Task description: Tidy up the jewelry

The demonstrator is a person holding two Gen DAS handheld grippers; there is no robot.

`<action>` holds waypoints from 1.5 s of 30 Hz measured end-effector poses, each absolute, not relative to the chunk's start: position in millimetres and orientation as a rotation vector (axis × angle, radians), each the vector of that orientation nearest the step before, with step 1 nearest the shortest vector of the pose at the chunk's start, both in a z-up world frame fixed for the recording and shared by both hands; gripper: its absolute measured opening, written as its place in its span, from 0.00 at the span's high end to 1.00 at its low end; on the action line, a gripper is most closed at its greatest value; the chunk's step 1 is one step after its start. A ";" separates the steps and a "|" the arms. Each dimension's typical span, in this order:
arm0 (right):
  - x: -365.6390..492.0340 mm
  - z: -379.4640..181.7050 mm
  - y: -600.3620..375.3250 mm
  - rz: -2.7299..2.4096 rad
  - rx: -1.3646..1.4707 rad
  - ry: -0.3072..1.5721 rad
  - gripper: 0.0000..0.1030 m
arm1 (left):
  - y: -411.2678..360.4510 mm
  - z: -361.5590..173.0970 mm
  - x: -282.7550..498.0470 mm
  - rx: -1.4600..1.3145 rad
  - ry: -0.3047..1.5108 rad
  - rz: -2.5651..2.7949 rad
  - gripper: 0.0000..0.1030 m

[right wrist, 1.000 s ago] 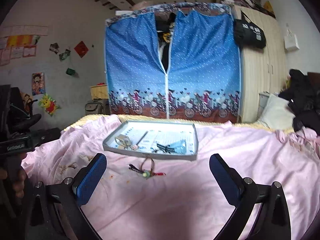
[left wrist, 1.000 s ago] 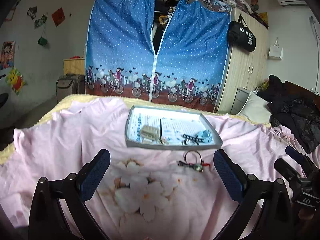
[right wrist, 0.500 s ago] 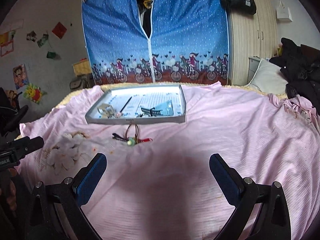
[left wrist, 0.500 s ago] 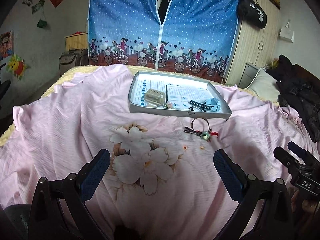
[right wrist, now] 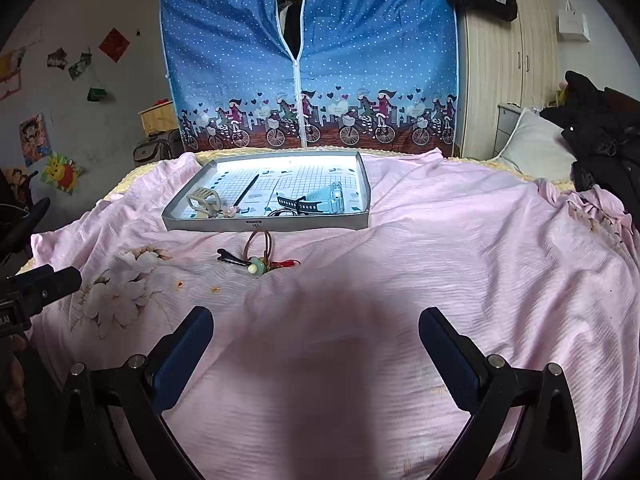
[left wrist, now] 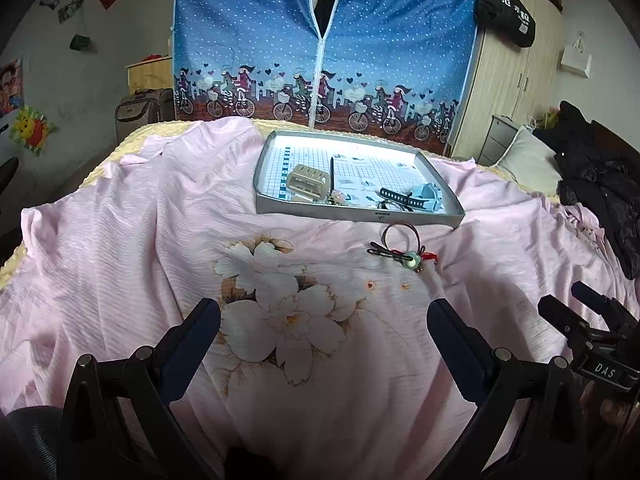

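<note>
tray [left wrist: 356, 213] near wall hides small pieces; cluster [right wrist: 256, 262] indistinct

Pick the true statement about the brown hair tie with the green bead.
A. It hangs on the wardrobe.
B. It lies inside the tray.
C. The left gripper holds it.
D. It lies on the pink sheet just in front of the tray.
D: the hair tie lies on the pink sheet just outside the near wall of the tray, and both grippers are open, well short of it.
</note>
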State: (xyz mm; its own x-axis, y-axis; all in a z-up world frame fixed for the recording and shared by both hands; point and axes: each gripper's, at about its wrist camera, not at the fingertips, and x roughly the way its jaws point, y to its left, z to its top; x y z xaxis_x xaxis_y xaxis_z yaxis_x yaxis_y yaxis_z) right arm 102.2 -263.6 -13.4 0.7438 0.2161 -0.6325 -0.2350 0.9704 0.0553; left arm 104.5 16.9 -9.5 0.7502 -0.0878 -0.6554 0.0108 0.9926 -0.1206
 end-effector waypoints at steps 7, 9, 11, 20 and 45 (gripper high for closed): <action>117.7 -17.3 -273.8 0.292 0.049 0.771 0.00 | 16.3 -16.3 126.8 -0.143 0.822 -0.144 0.02; 127.3 -18.7 -281.4 0.312 0.093 0.799 0.00 | 16.6 -16.2 137.7 -0.142 0.848 -0.166 0.02; 137.9 -20.5 -286.6 0.315 0.119 0.824 0.00 | 16.6 -14.9 146.1 -0.127 0.858 -0.176 0.02; 197.0 -37.9 -284.9 0.384 0.072 0.938 0.18 | 13.7 -33.7 208.5 -0.172 0.970 -0.283 0.15; 268.0 -79.2 -234.9 0.617 -0.103 0.934 0.76 | 21.5 -89.9 303.5 -0.407 1.144 -0.439 0.58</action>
